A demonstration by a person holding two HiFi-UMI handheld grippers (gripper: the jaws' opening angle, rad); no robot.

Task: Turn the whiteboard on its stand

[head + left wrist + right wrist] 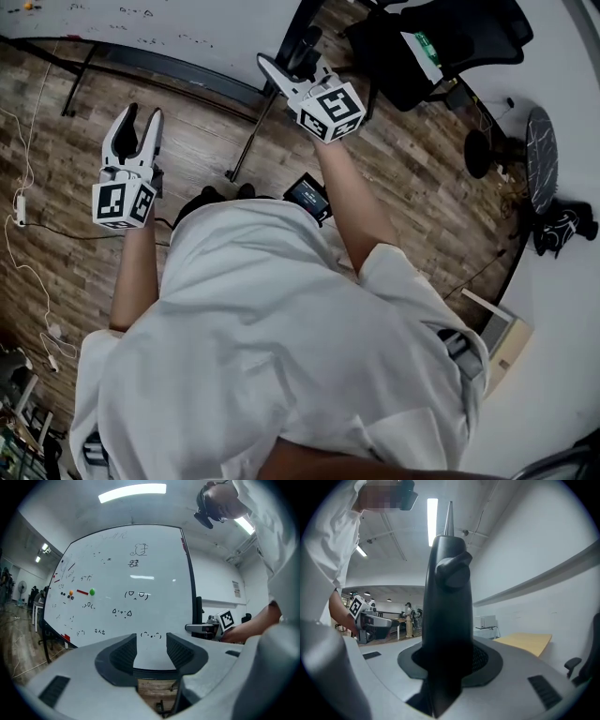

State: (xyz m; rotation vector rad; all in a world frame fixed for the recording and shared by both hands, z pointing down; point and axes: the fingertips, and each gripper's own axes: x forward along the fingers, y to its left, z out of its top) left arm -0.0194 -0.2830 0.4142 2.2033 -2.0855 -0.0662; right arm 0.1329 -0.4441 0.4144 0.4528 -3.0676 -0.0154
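The black-edged whiteboard (pixel 126 588) is white with red, green and orange marks (pixel 82 592), its stand (pixel 445 620) black, the floor (pixel 403 159) brown wood-grain.

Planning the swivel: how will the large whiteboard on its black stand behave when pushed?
The large white whiteboard looks rigid and broad, so probably heavy, slow to turn. The right gripper clamps its black upright post, likely steadying it against tipping.

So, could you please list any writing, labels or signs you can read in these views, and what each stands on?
Large white whiteboard: handwritten scribbles and little doodle faces, no word legible.
White paper notice on the far wall: too small to read.
Green label by the black office chair: blurred, unreadable.
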